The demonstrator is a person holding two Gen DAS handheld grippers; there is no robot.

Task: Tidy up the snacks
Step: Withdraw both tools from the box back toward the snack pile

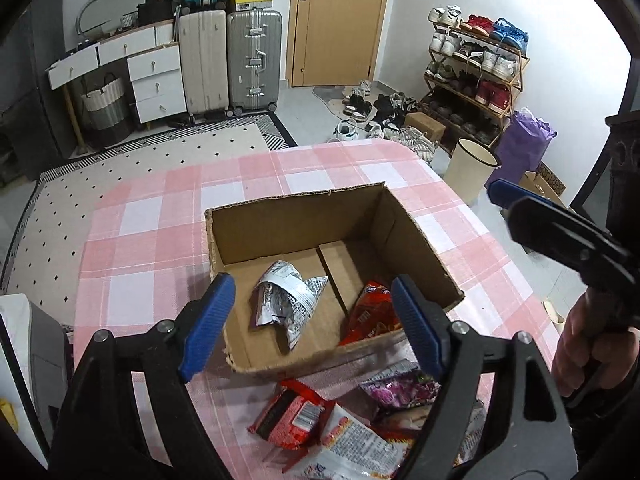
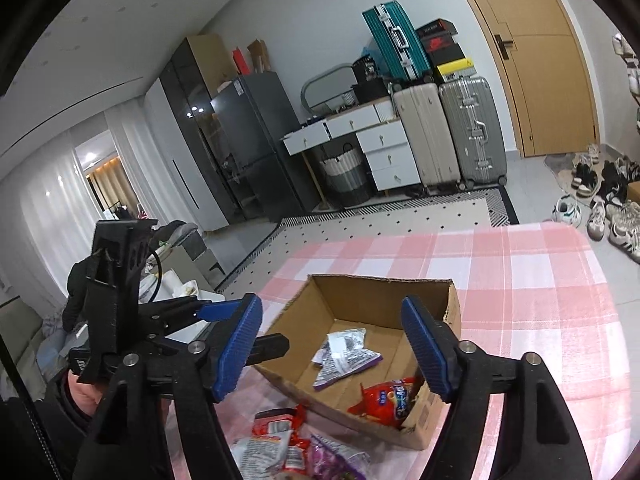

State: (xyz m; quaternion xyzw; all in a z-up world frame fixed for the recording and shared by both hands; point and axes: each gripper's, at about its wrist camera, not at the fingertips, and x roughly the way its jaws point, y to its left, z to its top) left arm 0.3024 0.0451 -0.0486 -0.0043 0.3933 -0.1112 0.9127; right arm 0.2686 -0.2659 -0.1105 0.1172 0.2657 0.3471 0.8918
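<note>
Left wrist view: left tongs (image 1: 310, 326) released, blue pads spread wide, nothing between them, hovering over the near edge of an open cardboard box (image 1: 296, 216) on the pink-checked counter (image 1: 160, 216). Inside the box, a crumpled silver-and-white snack packet (image 1: 286, 300) on the floor flaps, and a red snack bag (image 1: 370, 312) leaning in the near right corner, partly behind the right pad. Outside the box, just beside its near wall, a loose heap on the counter: a red wrapped snack (image 1: 290, 416), a purple bag (image 1: 404, 390), a white printed packet (image 1: 352, 448). At the right edge, right tongs (image 1: 516, 200) gripped by a hand (image 1: 588, 344), off beyond the box's right side.

Right wrist view: right tongs (image 2: 332, 346) likewise released and empty, pads well apart, framing the same box (image 2: 450, 308). Silver packet (image 2: 344, 354) mid-floor, red bag (image 2: 390, 400) against the near wall. Heap of red (image 2: 276, 428) and purple (image 2: 332, 456) packets on the counter (image 2: 520, 280) in front of the box. Left tongs (image 2: 224, 312) at the left, beside the box's left wall, held in a hand (image 2: 86, 394).
</note>
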